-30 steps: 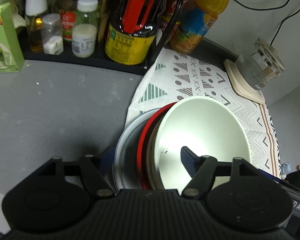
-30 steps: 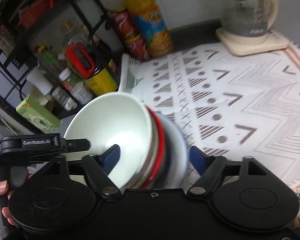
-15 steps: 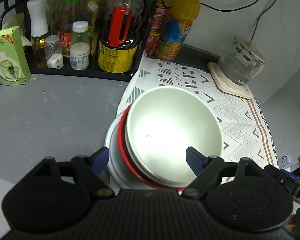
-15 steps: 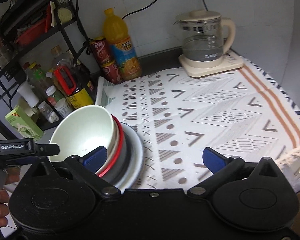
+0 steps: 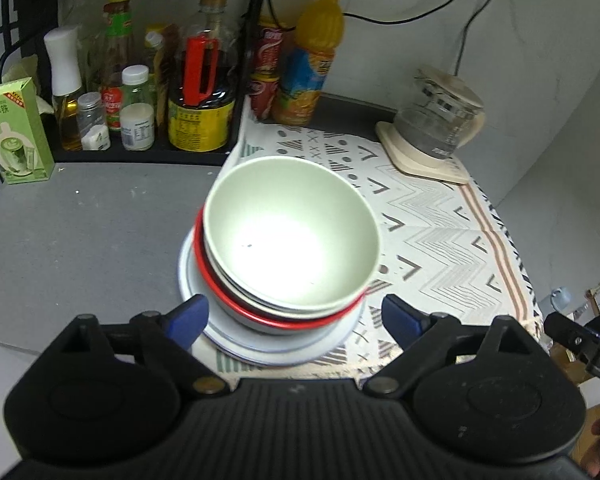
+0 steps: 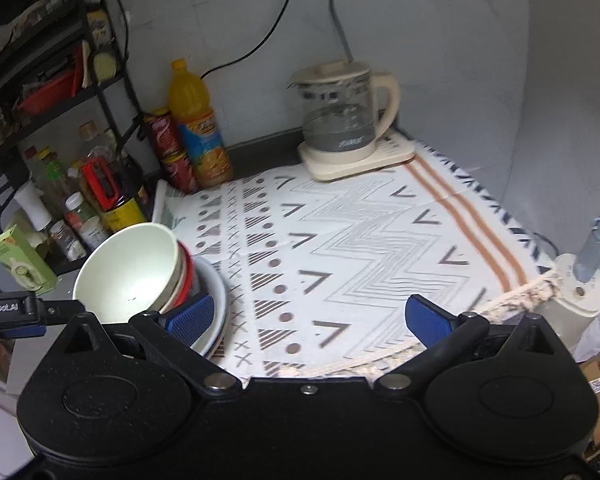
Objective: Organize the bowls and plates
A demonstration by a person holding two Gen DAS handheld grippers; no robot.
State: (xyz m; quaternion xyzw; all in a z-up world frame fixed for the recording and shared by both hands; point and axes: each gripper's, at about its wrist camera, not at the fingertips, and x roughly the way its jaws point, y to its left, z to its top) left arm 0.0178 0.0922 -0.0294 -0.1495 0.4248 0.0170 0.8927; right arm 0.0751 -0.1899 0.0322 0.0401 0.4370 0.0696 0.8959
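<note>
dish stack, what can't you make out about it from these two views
- How many dishes sit under the pale green bowl: both views, that bowl covers all but rims.
- The stack's near edge: left wrist view, left gripper body hides it; right wrist view, the right gripper's blue finger covers part of the white plate.

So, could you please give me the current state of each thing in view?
Pale green bowl: empty, tilted, topmost of the stack.
Red-rimmed dish: nested beneath it.
White plate: stack's base, on the patterned cloth.
Kettle: lid on.
Left tongs: open, empty.
Right tongs: open, empty.
</note>
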